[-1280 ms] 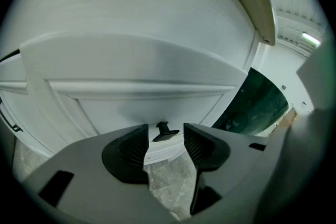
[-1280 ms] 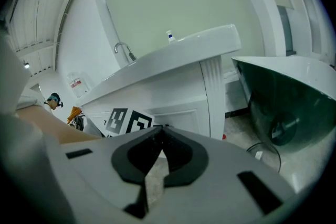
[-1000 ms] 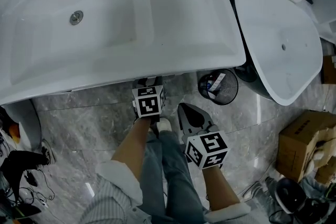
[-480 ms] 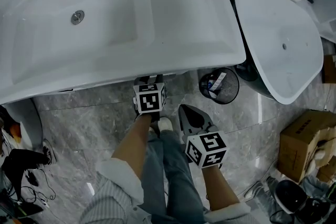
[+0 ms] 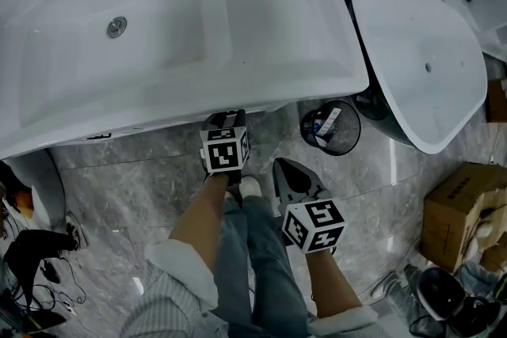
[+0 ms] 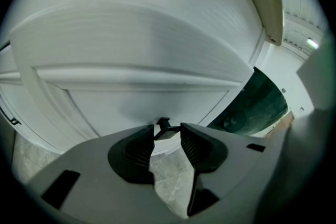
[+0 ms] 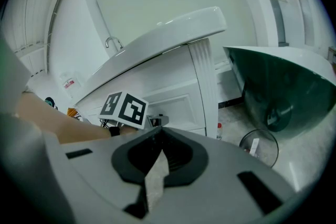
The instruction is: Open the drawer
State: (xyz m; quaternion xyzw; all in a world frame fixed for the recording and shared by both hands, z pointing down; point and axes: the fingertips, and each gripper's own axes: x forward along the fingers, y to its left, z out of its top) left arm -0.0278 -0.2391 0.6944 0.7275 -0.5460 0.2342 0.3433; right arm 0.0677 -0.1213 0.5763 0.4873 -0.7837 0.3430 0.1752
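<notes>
Both jaws of the left hand-held gripper (image 6: 167,132) have just been closing and are pressed at their tips onto the small dark handle (image 6: 163,126) of the white drawer (image 6: 142,99). The drawer is set in the cabinet front under the washbasin (image 5: 261,51). The right hand-held gripper (image 7: 158,134) is held closed and empty, back from the drawer.

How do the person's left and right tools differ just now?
The left tool has just been closing its jaws and grips the drawer knob; the right tool is shut on nothing. The left is at the cabinet, the right held farther back. Both are the same grey design.
</notes>
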